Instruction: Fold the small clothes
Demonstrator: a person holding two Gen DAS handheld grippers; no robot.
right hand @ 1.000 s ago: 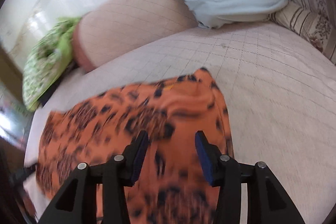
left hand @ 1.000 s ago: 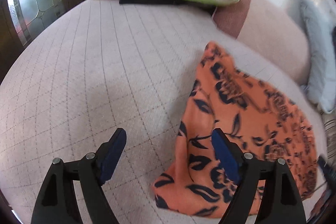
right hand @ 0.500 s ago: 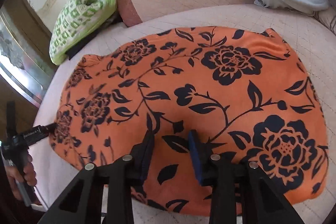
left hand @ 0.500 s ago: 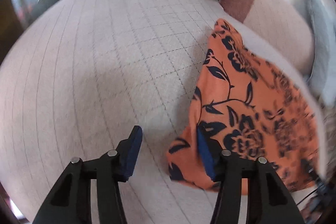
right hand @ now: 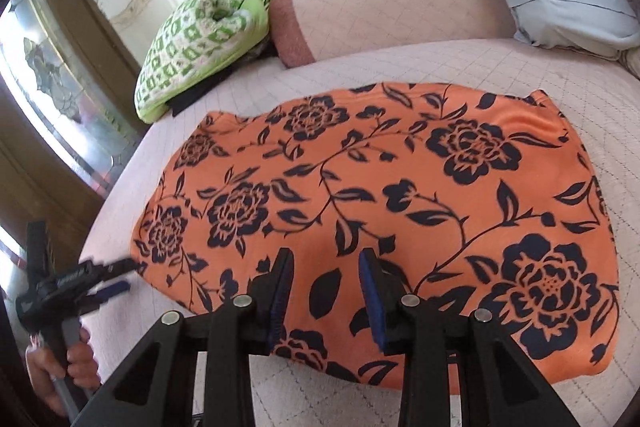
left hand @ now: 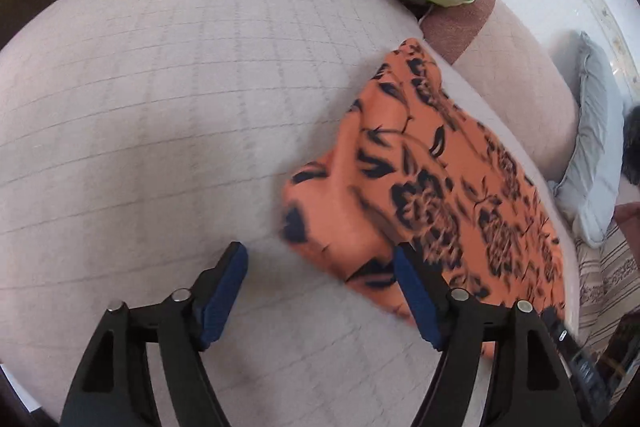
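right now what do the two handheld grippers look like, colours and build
Both match: the left gripper and right gripper have black plastic scissor-style arms with triangular cut-outs and round silver pivot pins, and each finger ends in a ribbed dark blue pad. From the right wrist view the left gripper shows small pale lettering on its black body above a grey handle. No cables or sleeves are visible.

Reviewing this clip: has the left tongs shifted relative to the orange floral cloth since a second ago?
Yes. The left tongs now sit off the orange floral cloth corner, over bare quilted bedcover; their jaws have just reopened, nothing between them.
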